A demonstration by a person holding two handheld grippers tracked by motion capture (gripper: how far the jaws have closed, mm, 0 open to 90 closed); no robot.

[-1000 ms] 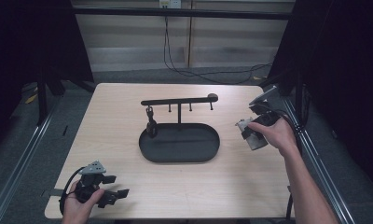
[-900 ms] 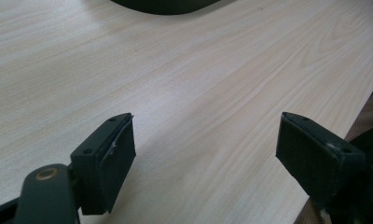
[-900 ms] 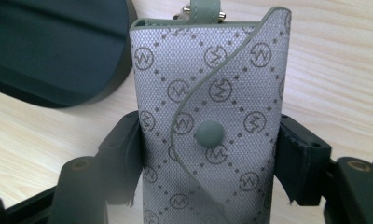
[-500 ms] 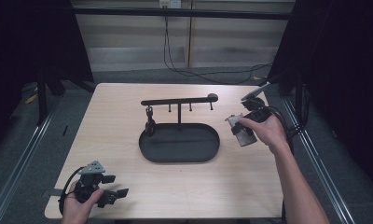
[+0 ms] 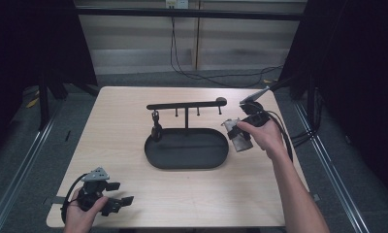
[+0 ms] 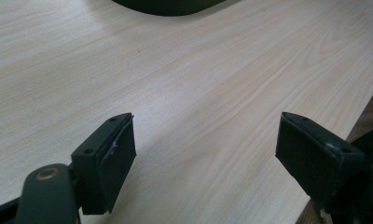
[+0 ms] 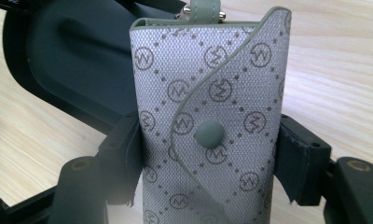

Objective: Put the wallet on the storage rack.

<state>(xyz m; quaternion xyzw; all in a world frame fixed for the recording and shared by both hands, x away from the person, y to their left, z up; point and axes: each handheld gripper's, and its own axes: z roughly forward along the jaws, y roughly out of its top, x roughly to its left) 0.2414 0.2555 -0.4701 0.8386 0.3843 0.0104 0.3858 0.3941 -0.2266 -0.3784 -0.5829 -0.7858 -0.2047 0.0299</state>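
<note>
My right hand-held gripper (image 7: 208, 154) clamps the grey monogrammed fabric key pouch (image 7: 208, 116) mid-body: light, soft, compressible. Left hand-held gripper (image 6: 208, 158) open, empty.

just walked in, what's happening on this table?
A person works at a wooden table with a hand-held tool in each hand. The right tool is shut on a grey patterned key case with a snap button, holding it just off the right end of a black oval tray that has a hanger bar on a post above it. One small dark item hangs from the bar's left end. The left tool sits open and empty near the table's front left corner.
</note>
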